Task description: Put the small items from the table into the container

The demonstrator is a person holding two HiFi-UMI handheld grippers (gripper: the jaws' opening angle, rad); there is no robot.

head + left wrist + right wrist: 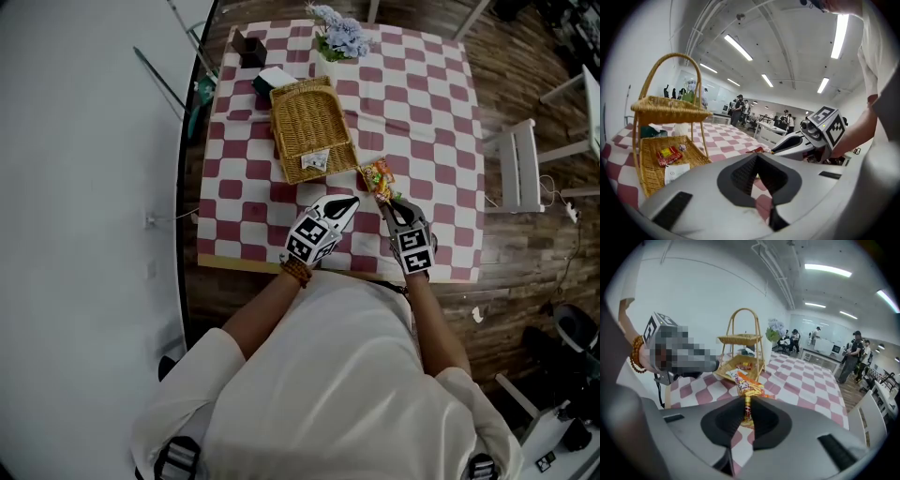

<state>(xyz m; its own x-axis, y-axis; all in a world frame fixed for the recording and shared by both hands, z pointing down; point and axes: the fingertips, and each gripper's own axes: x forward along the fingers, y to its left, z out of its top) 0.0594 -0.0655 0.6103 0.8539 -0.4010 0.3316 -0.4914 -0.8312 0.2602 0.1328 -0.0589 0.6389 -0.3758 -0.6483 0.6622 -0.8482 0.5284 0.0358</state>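
Observation:
An orange snack packet [378, 175] hangs just above the checkered table [441, 112], and my right gripper [384, 200] is shut on its near end. In the right gripper view the packet [748, 384] sticks up from between the pads of that gripper [747, 405]. The two-tier wicker basket [279, 122] stands to the left of and beyond it. Its lower tray [649, 164] holds a red packet [669, 155] and a white packet [675, 172]. My left gripper [352, 202] hovers beside the right one, shut, with nothing in its jaws [757, 157].
A vase of blue flowers [339, 37] and a dark box [248, 47] stand at the table's far edge. A white chair [520, 169] stands off the table's right side. The table's near edge lies right under both grippers. Several people stand far off in the room.

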